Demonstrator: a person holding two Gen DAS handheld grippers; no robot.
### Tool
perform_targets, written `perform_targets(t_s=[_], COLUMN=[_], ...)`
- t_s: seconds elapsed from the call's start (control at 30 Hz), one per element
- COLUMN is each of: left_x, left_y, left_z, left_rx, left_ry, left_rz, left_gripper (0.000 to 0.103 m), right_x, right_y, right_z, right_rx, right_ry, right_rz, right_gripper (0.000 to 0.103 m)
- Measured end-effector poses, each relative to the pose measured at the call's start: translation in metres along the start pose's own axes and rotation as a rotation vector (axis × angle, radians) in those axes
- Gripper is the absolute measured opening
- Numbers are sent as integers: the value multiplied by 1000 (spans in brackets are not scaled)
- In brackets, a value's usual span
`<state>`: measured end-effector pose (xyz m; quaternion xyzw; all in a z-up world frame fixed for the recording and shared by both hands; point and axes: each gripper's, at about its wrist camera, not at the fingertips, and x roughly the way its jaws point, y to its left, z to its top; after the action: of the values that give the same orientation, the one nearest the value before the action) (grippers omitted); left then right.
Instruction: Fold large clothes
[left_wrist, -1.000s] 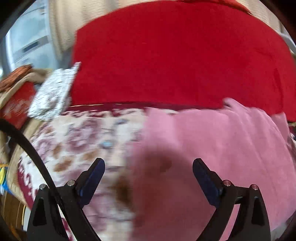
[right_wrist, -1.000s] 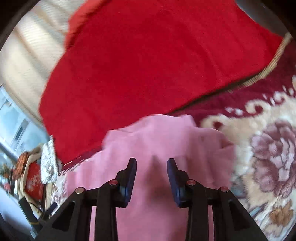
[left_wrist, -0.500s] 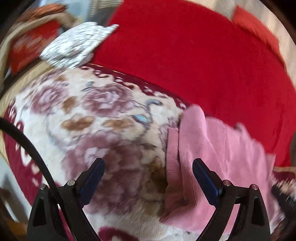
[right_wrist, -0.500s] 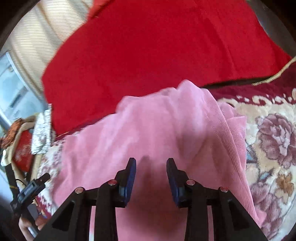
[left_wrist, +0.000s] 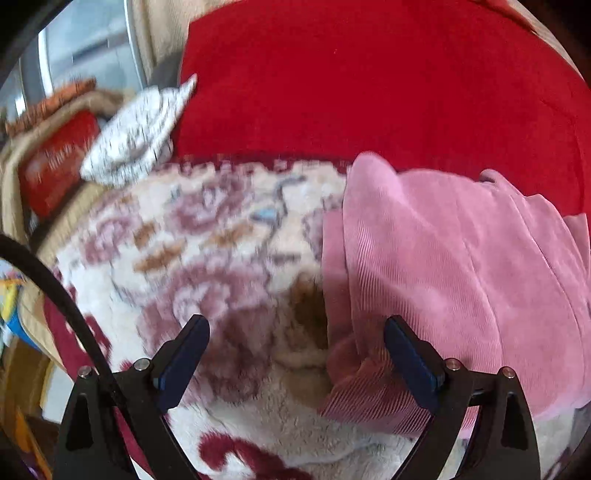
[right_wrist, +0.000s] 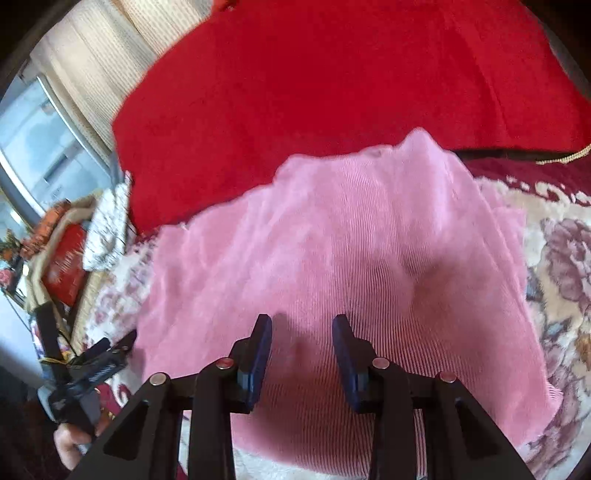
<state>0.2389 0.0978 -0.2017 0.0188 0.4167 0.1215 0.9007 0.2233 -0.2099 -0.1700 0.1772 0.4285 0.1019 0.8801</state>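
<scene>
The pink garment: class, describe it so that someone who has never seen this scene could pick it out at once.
Find the cream blanket with maroon flowers spread in front of the big plain red cloth. On it lies the pink garment, partly folded, its far edge reaching the red cloth. It alone is soft pink with fine corduroy-like ribs and no pattern.

A floral blanket (left_wrist: 207, 258) in cream and maroon covers the middle. A red blanket (left_wrist: 369, 81) lies at twelve o'clock. At ten o'clock sit a speckled white cloth (left_wrist: 136, 136), a red box (left_wrist: 55, 162) and a window (right_wrist: 33, 147).
</scene>
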Motion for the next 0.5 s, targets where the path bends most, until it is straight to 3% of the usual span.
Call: perform_targets(t_s=[0.27, 0.43, 0.5], left_x=[-19, -24, -25], left_y=[-7, -11, -13], left_z=[6, 9, 9], left_rx=[58, 67, 73], left_ry=[-122, -157, -158], left_rz=[63, 52, 49], left_gripper=[96, 96, 96], right_x=[-22, 12, 18], right_y=[-19, -34, -31], right_z=[9, 6, 4], right_rx=[31, 67, 61], right_ry=[-132, -7, 5], right_rz=[-13, -87, -98], right_gripper=[38, 38, 40])
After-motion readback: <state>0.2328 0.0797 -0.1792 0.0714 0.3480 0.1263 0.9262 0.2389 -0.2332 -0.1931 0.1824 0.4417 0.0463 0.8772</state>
